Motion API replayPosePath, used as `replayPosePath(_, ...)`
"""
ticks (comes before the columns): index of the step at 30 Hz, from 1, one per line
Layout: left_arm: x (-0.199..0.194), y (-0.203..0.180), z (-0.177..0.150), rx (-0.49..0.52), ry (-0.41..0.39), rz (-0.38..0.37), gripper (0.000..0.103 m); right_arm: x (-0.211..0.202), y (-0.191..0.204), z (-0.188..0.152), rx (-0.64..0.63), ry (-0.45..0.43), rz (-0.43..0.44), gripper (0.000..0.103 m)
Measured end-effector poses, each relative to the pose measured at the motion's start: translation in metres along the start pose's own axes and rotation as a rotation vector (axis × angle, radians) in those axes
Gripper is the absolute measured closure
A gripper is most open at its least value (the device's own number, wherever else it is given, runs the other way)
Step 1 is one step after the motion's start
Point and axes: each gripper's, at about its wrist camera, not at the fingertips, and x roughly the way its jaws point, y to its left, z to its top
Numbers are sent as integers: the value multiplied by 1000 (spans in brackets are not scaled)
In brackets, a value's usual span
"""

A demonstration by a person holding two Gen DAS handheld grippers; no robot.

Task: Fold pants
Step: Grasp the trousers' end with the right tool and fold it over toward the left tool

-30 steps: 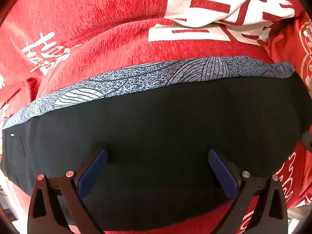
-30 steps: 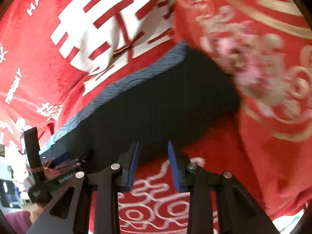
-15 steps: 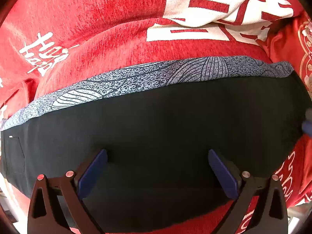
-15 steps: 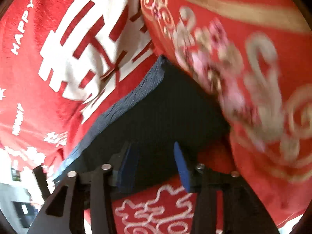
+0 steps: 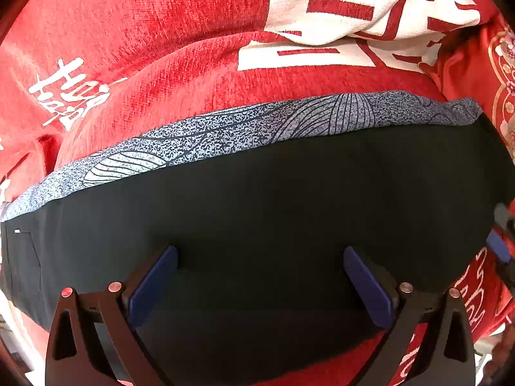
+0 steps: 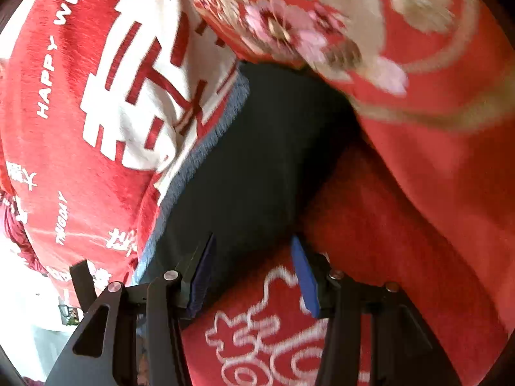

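The black pants [image 5: 257, 199] lie folded in a long band across a red blanket, with a blue-grey patterned strip [image 5: 244, 128] along their far edge. My left gripper [image 5: 260, 257] is wide open and empty, its blue pads just above the black cloth. In the right wrist view the pants' end [image 6: 257, 160] runs away from me. My right gripper [image 6: 252, 263] is open and empty, its left pad over the black cloth and its right pad over the red blanket at the pants' near corner. It also shows at the left wrist view's right edge [image 5: 497, 247].
The red blanket [image 5: 161, 32] with white characters covers the surface under and beyond the pants. A red cover with gold and pink flowers [image 6: 402, 64] rises at the right, against the pants' far end. A pale floor shows at the lower left [image 6: 32, 321].
My right gripper has opened wider and swung left and nearer to the pants' end. My left gripper and the pants have stayed put.
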Motion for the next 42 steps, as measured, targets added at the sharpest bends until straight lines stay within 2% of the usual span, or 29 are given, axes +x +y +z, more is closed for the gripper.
replayPosePath(4, -1, -2, -2, -3, -13, 1, 0, 10, 0, 13, 4, -85, 37, 50)
replayPosePath(7, -1, -2, -3, -5, -16, -3, 0, 18, 7, 17, 31, -85, 38, 48)
replayPosePath(9, -2, -1, -1, -8, -7, -4, 0, 22, 9, 21, 75, -47, 32, 58)
replayPosePath(10, -5, -1, 1, -16, -8, 8, 1, 23, 9, 23, 95, -26, 25, 78)
replayPosePath(11, -8, 0, 2, -23, -18, 25, 13, 23, 9, 24, 101, -14, 23, 86)
replayPosePath(12, -14, 2, 5, -29, -36, 24, 20, 20, 10, 25, 98, -9, 31, 88)
replayPosePath(13, -18, 3, 7, -32, -47, 16, 28, 15, 14, 26, 82, -6, 45, 88)
replayPosePath(17, -25, -8, 16, -1, -78, 3, 28, -4, 45, 27, -39, -11, 75, 88)
replayPosePath(19, -12, -20, 14, 37, -38, -25, 28, -12, 63, 24, -103, -16, 83, 88)
replayPosePath(20, -4, -30, 11, 71, -23, -16, 28, -15, 74, 22, -140, -19, 84, 88)
replayPosePath(21, -6, -38, 8, 113, -85, 15, 28, -16, 85, 19, -179, -10, 85, 88)
replayPosePath(22, -6, -43, 6, 154, -109, 40, 28, -17, 92, 18, -204, -11, 84, 88)
replayPosePath(23, -7, -47, 5, 191, -123, 56, 28, -18, 107, 14, -256, -11, 75, 88)
replayPosePath(25, -6, -44, 9, 193, -103, 25, 28, -18, 127, 10, -329, -12, 62, 88)
replayPosePath(27, -4, -28, 18, 138, -53, -57, 26, -17, 145, 4, -381, -12, 53, 88)
replayPosePath(29, -8, -7, 21, 64, -25, -106, 26, -18, 161, -1, -417, -13, 48, 88)
replayPosePath(33, -28, 45, 9, -26, -67, -127, 26, -10, 195, -19, -507, -7, 1, 88)
replayPosePath(39, -46, 140, -18, -97, -63, -102, 26, 35, 253, -77, -657, 56, -53, 88)
replayPosePath(40, -47, 156, -22, -108, -61, -88, 24, 46, 261, -90, -690, 70, -66, 87)
replayPosePath(41, -46, 171, -23, -121, -61, -68, 17, 63, 272, -110, -742, 85, -89, 84)
replayPosePath(42, -46, 189, -28, -141, -67, -46, 16, 72, 276, -121, -771, 95, -105, 84)
